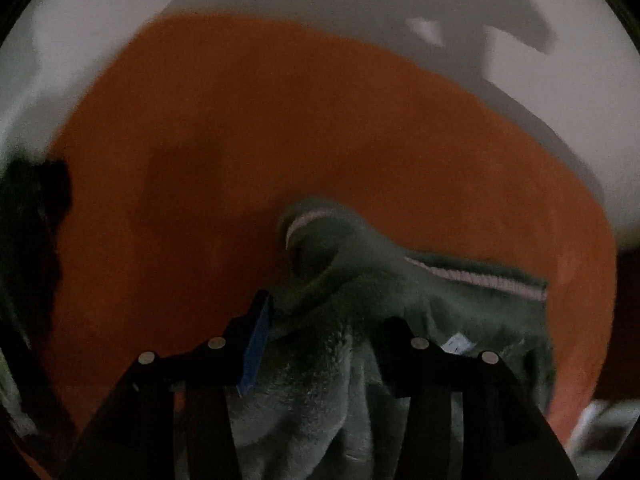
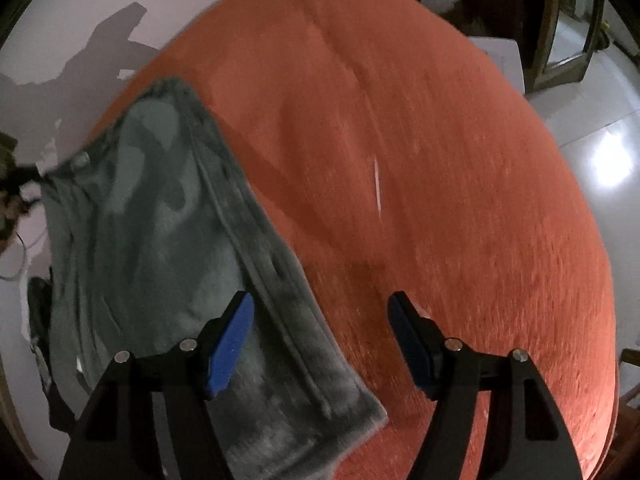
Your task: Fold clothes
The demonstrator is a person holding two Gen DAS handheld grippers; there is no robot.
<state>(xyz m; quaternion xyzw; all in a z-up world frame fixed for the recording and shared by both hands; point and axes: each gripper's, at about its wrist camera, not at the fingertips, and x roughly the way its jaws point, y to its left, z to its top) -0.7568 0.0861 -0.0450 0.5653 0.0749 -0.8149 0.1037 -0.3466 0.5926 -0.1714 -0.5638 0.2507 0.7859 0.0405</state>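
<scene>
A grey-green fleecy garment (image 1: 400,280) with pale trim lies bunched on an orange cloth-covered surface (image 1: 240,140). My left gripper (image 1: 326,340) points down over the bunch. Its jaws stand apart and fabric rises into the gap, but the pads do not visibly clamp it. In the right wrist view the same garment (image 2: 160,220) lies spread out flat at the left of the orange surface (image 2: 440,160). My right gripper (image 2: 320,340) hovers open above the garment's right edge. Its left pad is over the fabric, its right pad over bare orange, and nothing sits between them.
A pale wall or floor (image 1: 120,20) borders the orange surface on the far side, with shadows of the grippers on it. White tiled floor (image 2: 592,120), a wooden frame (image 2: 560,40) and a white box (image 2: 500,56) lie past the right edge. Dark clutter (image 1: 32,220) sits at the left.
</scene>
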